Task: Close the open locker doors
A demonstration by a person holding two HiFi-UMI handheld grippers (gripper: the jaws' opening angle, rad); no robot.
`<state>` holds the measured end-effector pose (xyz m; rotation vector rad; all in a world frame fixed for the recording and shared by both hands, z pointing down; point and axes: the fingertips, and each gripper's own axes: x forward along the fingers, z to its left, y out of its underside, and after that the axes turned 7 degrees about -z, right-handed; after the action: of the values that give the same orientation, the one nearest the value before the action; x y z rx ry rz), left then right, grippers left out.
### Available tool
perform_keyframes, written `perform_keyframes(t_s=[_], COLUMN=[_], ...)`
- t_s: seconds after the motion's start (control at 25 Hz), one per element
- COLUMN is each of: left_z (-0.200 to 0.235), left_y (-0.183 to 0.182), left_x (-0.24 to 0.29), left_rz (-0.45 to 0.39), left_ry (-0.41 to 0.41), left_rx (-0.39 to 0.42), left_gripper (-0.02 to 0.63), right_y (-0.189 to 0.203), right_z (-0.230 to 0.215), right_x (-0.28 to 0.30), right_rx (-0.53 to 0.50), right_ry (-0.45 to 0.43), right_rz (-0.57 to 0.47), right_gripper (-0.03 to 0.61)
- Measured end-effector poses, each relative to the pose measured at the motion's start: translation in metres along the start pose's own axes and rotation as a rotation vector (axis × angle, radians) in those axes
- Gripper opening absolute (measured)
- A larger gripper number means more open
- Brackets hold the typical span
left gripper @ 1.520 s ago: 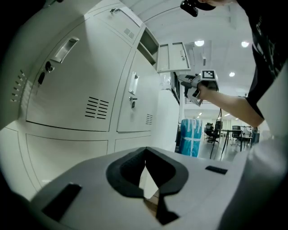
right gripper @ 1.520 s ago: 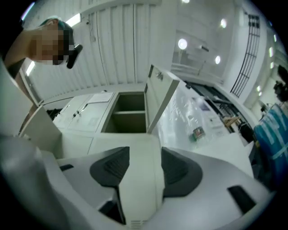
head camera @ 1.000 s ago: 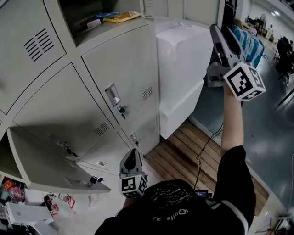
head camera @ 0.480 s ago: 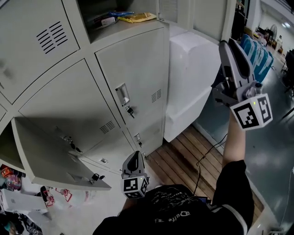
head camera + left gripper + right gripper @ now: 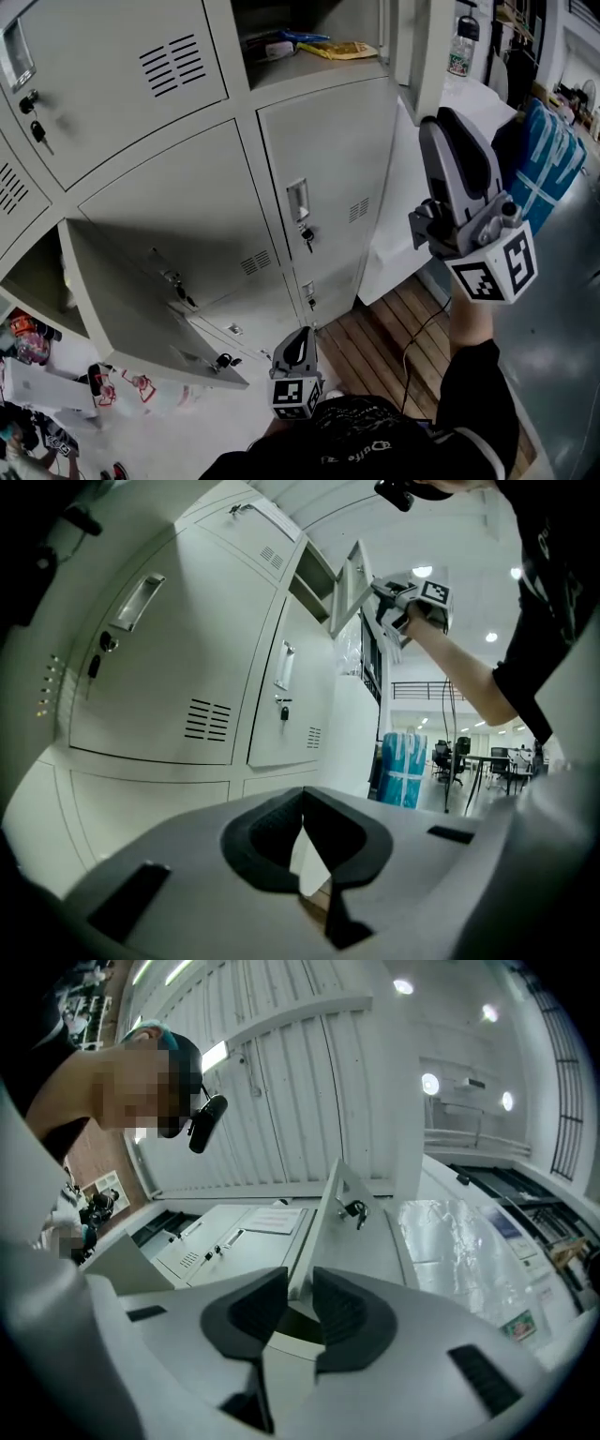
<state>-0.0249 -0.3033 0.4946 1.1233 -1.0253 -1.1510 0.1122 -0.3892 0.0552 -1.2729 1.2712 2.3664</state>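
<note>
The grey lockers have two open doors. The upper locker (image 5: 309, 28) holds snack packets, and its door (image 5: 412, 47) swings out to the right. My right gripper (image 5: 448, 122) is raised to that door's free edge (image 5: 319, 1213). Its jaws are closing with the thin door edge between the pads, which look pressed on it. Low on the left, another open door (image 5: 131, 300) hangs out with keys in its lock. My left gripper (image 5: 298, 336) is held low in front of the bottom lockers, its fingertips (image 5: 302, 799) touching and holding nothing.
A white block (image 5: 408, 225) stands right of the lockers beside a blue wrapped bundle (image 5: 548, 159). Wooden slats (image 5: 394, 328) cover the floor below. Bags and clutter (image 5: 37, 384) lie at the lower left. A bottle (image 5: 459, 52) stands behind the upper door.
The right gripper has come left and down to the upper door's edge. My view has swung left, so the lockers sit further right. The left gripper has stayed low.
</note>
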Motion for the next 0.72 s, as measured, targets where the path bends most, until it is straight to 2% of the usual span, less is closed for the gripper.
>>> perform_keyframes(t_s=[0.2, 0.52, 0.6, 0.72], left_z=[0.01, 0.04, 0.046, 0.053], left_y=[0.0, -0.003, -0.002, -0.005], left_x=[-0.011, -0.02, -0.021, -0.023], left_rz=[-0.009, -0.03, -0.032, -0.044], left_ry=[-0.013, -0.103, -0.119, -0.143], left_rx=[-0.002, 0.014, 0.018, 0.013], left_gripper=[0.008, 0.008, 0.008, 0.008], right_y=[0.034, 0.098, 0.112, 0.133], right_z=[0.032, 0.059, 0.056, 0.042], right_x=[0.035, 0.093, 0.106, 0.122], right_rx=[0.083, 0.072, 0.068, 0.077], right_ry=[-0.097, -0.178, -0.169, -0.107], right_rz=[0.045, 0.158, 0.188, 0.24], right_gripper=[0.074, 0.06, 0.042, 0.038])
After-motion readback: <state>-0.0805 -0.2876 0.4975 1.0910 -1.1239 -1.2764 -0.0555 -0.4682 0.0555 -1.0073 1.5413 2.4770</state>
